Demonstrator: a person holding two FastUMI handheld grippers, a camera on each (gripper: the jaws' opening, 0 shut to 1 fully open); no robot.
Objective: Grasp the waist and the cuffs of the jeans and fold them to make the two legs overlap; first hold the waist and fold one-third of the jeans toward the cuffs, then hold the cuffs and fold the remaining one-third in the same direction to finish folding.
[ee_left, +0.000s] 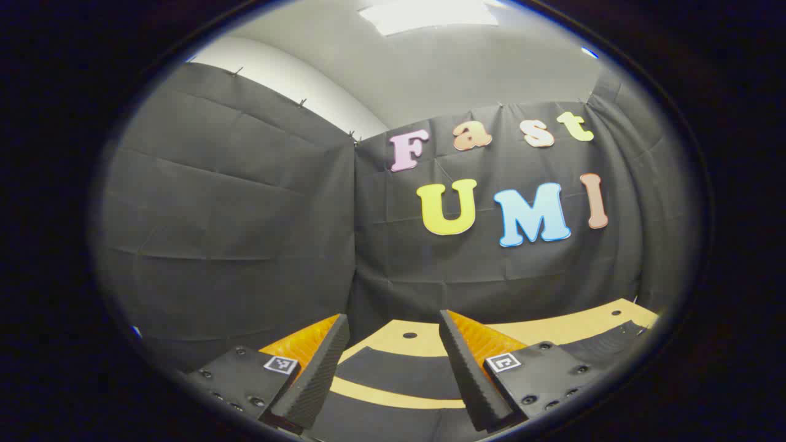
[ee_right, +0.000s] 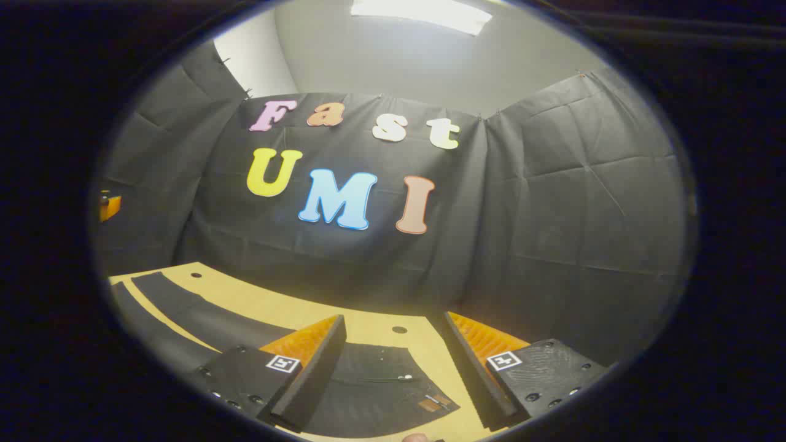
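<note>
Apparently jeans (ee_right: 374, 393) flat, between parted fingers (ee_right: 310, 374)

Dark jeans (ee_right: 374, 387) lie flat and unfolded on the tan table (ee_right: 295, 310), waist end with button and small patch nearest, both legs stretched apart leftward.

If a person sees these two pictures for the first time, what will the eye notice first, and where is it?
Probably the dark jeans spread flat on the yellow table, with the waist between the open fingers of the right gripper. In the left gripper view, the two legs lie apart with a strip of table between them, under the open left gripper. Behind everything hangs the black cloth wall.
</note>
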